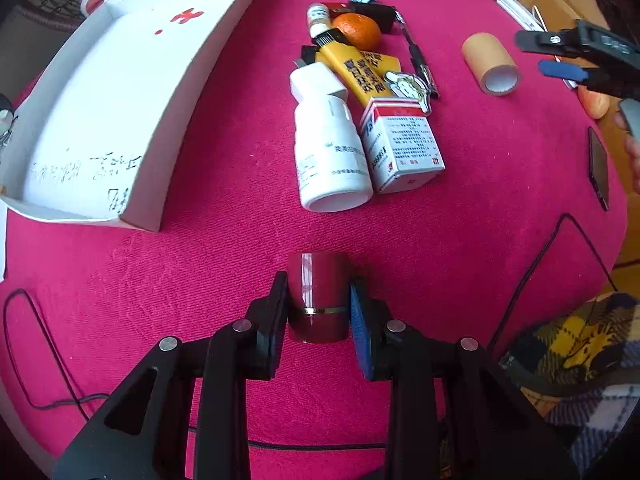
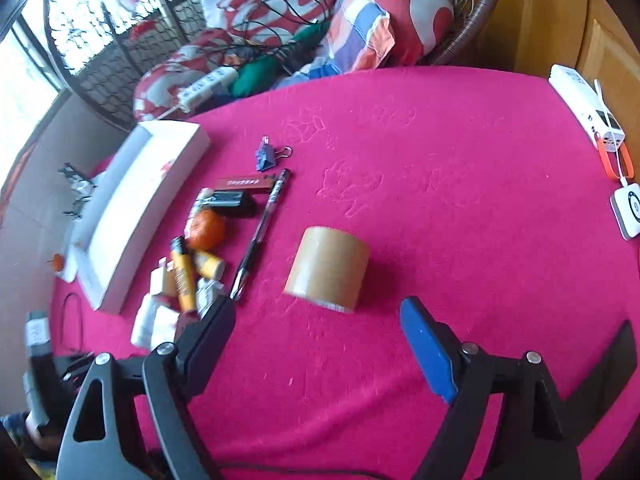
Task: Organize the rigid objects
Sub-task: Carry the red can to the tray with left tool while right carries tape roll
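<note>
Left claw [image 1: 319, 300] clamps the glossy maroon tube [image 1: 318, 294]; it could slip. Right claw [image 2: 316, 320], wide, may nudge the tape roll [image 2: 326, 268] rolling.

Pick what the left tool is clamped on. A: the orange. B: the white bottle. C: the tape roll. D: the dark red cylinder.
D: in the left wrist view the left tool has both pads pressed against the dark red cylinder with a gold band.

A wicker chair [image 2: 472, 8] heaped with patterned cushions [image 2: 404, 12] stands beyond the worktop; a white power bank [image 2: 580, 108] lies at its far right edge
</note>
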The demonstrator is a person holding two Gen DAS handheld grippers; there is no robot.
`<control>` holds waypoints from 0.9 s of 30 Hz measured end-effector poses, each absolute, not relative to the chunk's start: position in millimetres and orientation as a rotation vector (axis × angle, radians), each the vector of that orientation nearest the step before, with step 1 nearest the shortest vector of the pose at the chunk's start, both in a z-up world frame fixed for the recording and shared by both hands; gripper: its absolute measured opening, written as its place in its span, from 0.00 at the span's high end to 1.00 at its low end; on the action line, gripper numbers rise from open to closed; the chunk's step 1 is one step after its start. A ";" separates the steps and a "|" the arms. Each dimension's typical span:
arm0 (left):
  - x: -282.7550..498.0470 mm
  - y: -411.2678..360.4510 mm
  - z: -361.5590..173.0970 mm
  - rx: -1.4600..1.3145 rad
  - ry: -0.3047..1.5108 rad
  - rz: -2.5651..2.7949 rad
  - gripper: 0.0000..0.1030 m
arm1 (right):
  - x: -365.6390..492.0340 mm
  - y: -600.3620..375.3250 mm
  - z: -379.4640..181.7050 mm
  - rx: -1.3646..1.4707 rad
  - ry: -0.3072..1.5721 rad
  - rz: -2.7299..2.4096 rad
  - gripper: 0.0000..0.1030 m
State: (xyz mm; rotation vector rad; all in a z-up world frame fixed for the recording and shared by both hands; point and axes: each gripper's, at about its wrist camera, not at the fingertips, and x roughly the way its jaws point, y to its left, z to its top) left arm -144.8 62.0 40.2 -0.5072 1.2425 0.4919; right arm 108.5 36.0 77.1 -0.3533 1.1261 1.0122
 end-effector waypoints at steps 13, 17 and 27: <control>-171.4 96.6 77.0 -0.600 1.142 0.550 0.73 | 117.6 77.7 33.1 -0.407 1.286 0.935 0.50; -167.1 98.6 90.8 -0.604 1.091 0.562 0.73 | 119.3 58.9 48.1 -0.309 1.287 0.973 0.50; -155.7 135.5 205.7 -0.481 0.848 0.690 0.73 | 100.3 16.3 179.4 -0.109 1.003 1.120 0.50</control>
